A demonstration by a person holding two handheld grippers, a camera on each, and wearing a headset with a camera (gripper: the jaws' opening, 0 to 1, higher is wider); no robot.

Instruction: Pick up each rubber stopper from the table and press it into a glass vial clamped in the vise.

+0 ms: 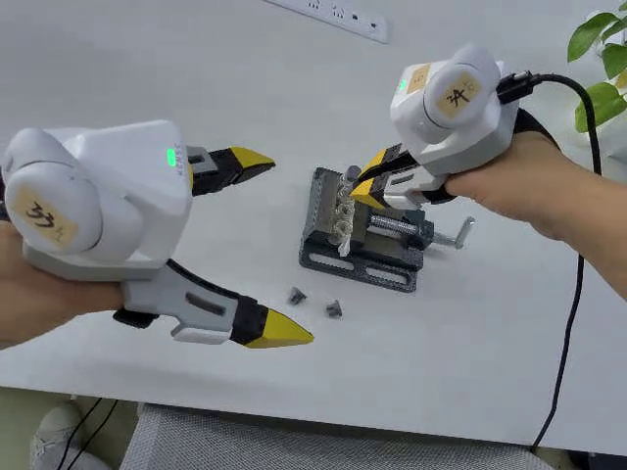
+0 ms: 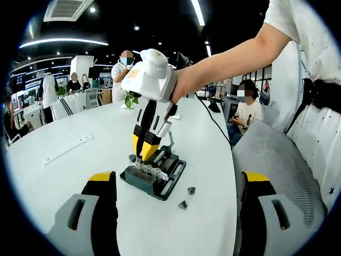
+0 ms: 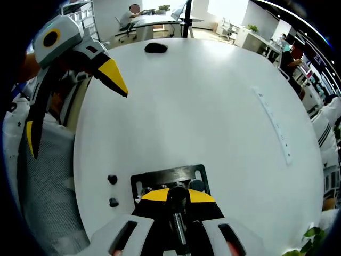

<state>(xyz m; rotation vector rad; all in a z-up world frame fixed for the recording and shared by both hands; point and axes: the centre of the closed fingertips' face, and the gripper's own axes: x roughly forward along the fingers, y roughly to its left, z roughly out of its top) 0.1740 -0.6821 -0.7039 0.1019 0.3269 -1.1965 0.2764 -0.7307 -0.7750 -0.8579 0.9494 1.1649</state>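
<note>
Jaws wide on left gripper (image 1: 290,249); right gripper (image 1: 370,179), over vise (image 1: 364,260), perhaps pinching stopper (image 3: 178,193)

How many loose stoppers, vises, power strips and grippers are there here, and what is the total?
Loose rubber stoppers: 2
Vise: 1
Power strip: 1
Grippers, left gripper and right gripper: 2
Total: 6
The glass vials clamped in the vise are too blurred to count and are left out.
</note>
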